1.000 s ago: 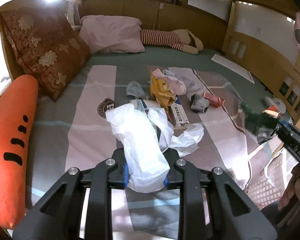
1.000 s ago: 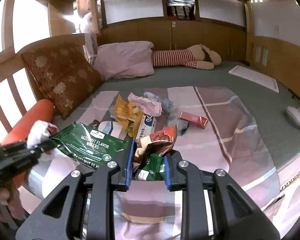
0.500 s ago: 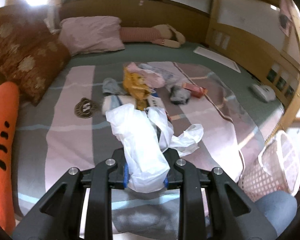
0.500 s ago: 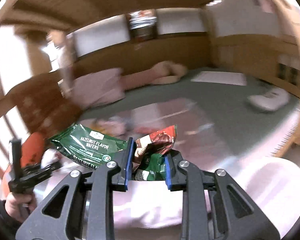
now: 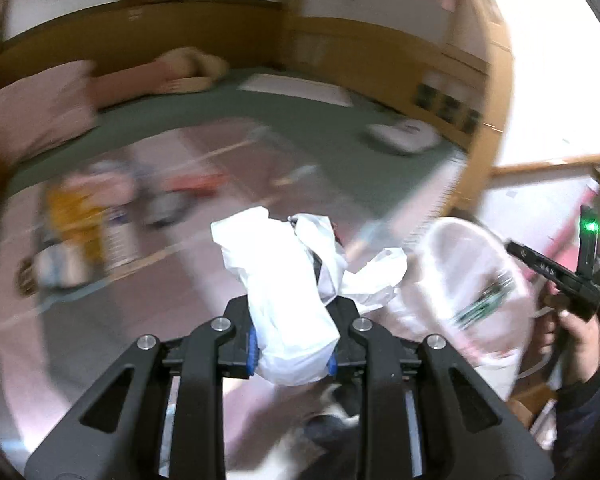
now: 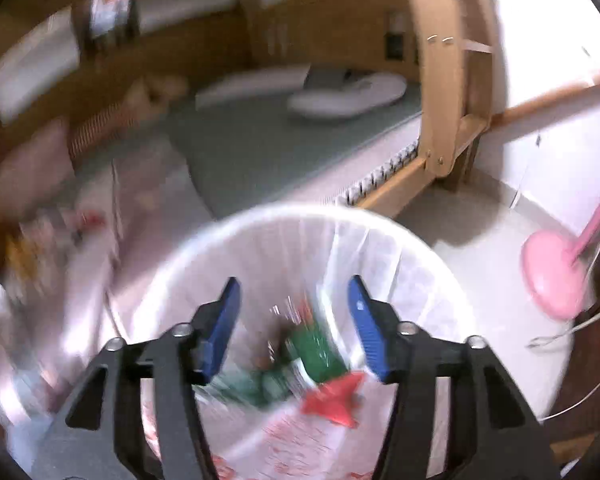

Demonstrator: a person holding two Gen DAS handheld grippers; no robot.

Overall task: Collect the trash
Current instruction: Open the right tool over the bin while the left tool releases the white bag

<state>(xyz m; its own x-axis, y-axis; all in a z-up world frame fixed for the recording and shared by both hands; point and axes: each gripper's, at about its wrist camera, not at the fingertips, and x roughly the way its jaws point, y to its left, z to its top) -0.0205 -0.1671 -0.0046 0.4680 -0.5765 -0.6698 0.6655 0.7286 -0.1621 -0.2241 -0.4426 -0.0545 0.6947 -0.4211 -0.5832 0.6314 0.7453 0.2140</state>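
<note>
The left gripper (image 5: 291, 350) squeezes a white bag (image 5: 284, 292) tight between its fingers. The right gripper (image 6: 294, 322) has its blue fingers (image 6: 220, 328) spread wide over the bin (image 6: 432, 264). Green and red wrappers (image 6: 312, 364) lie inside the bin. More trash (image 5: 76, 220) sits blurry on the bed (image 5: 324, 132) behind.

The left gripper (image 5: 292, 354) is black with blue finger pads and silver screws, and the crumpled plastic bag (image 5: 288, 292) between its pads is plain white. The right gripper (image 6: 294, 326) is black with blue pads (image 6: 224, 326); the wastebasket (image 6: 380, 248) below it carries a translucent white liner, inside which lie a green wrapper (image 6: 316, 350) and a red wrapper (image 6: 334, 400). The bedspread (image 5: 148, 280) shows pale pink and grey stripes over a grey-green mattress cover (image 6: 260, 148), the bed frame (image 6: 440, 100) is light tan wood, and the fan base (image 6: 552, 276) is pink.
</note>
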